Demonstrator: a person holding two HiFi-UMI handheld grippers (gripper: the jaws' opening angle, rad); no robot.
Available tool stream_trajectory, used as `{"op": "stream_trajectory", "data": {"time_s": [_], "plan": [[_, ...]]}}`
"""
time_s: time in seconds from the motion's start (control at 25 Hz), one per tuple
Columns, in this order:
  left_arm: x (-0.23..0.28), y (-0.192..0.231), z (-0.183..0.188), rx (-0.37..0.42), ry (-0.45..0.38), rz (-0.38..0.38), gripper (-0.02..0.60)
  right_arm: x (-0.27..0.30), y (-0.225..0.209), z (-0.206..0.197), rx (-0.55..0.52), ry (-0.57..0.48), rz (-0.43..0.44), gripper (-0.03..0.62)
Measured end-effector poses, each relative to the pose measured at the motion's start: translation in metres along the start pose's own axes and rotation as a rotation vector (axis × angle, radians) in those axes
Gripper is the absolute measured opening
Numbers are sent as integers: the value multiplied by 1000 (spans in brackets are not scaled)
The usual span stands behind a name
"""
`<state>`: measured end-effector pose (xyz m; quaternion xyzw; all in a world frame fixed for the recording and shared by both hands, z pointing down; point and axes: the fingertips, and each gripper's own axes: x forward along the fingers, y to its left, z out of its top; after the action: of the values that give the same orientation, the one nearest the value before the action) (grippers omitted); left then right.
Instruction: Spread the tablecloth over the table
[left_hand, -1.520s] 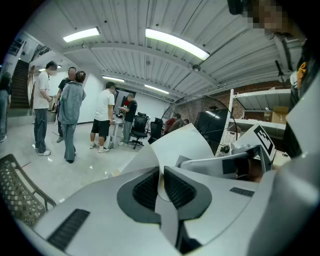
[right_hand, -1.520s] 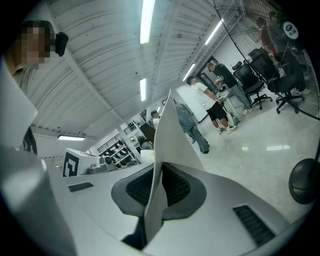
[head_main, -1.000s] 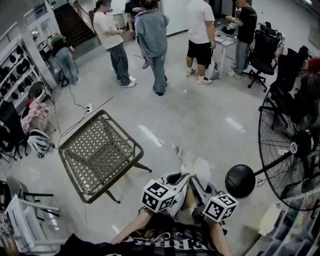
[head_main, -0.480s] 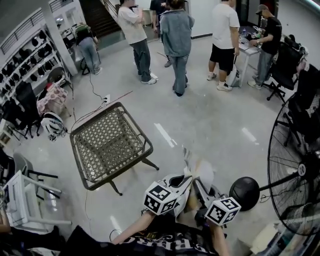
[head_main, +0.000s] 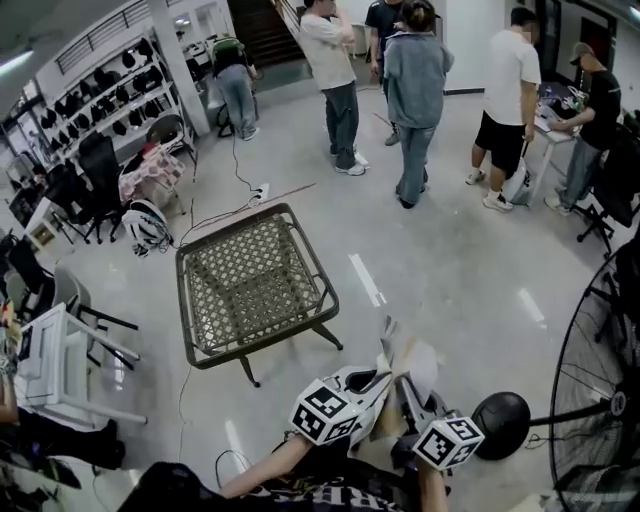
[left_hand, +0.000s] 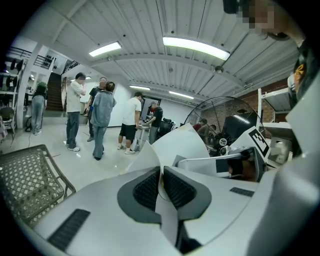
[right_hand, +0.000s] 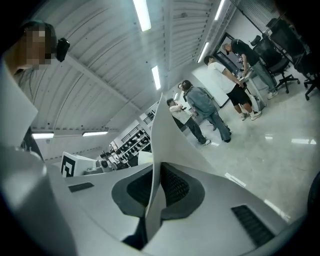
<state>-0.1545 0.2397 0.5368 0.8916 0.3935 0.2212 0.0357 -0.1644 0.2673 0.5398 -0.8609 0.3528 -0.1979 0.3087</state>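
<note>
A folded white tablecloth stands up between my two grippers, close to my body. My left gripper is shut on one edge of the tablecloth, which rises in a stiff fold from between the dark pads. My right gripper is shut on another edge of the tablecloth, a thin upright sheet pinched between its pads. The table, a square metal frame with a woven mesh top, stands on the floor ahead and to my left, apart from both grippers. The table's corner shows in the left gripper view.
Several people stand talking beyond the table. A large pedestal fan with a round black base stands at my right. A white chair and racks of helmets are on the left. A cable runs across the floor.
The view has swung so that the table now lies closer to the middle. Both grippers stay shut on the cloth and have shifted slightly together.
</note>
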Motion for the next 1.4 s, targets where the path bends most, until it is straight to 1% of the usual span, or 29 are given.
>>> {"op": "stream_trajectory", "data": {"time_s": [0.24,0.44,0.6,0.76,1.0,1.12,1.28,1.36,1.4], "plan": [[17,41,5,-11,5,24,30,36,-12,9,-15,30,31,17],[56,86,24,-20,4,11,29,82,-43,34,-41,76,12,17],[83,139,55,-17,-2,7,29,134,-67,66,-50,86,11,17],[101,193,88,-15,-20,2,29,190,-80,100,-82,93,9,17],[118,267,129,43,-45,19,29,264,-104,147,-122,102,-34,15],[115,298,147,44,-90,42,29,297,-110,163,-165,105,-28,15],[96,334,170,42,-160,99,29,339,-105,185,-199,94,-4,15],[87,352,183,66,-180,132,29,359,-98,197,-201,84,15,15],[83,363,190,91,-181,155,29,369,-95,203,-200,79,32,16]]}}
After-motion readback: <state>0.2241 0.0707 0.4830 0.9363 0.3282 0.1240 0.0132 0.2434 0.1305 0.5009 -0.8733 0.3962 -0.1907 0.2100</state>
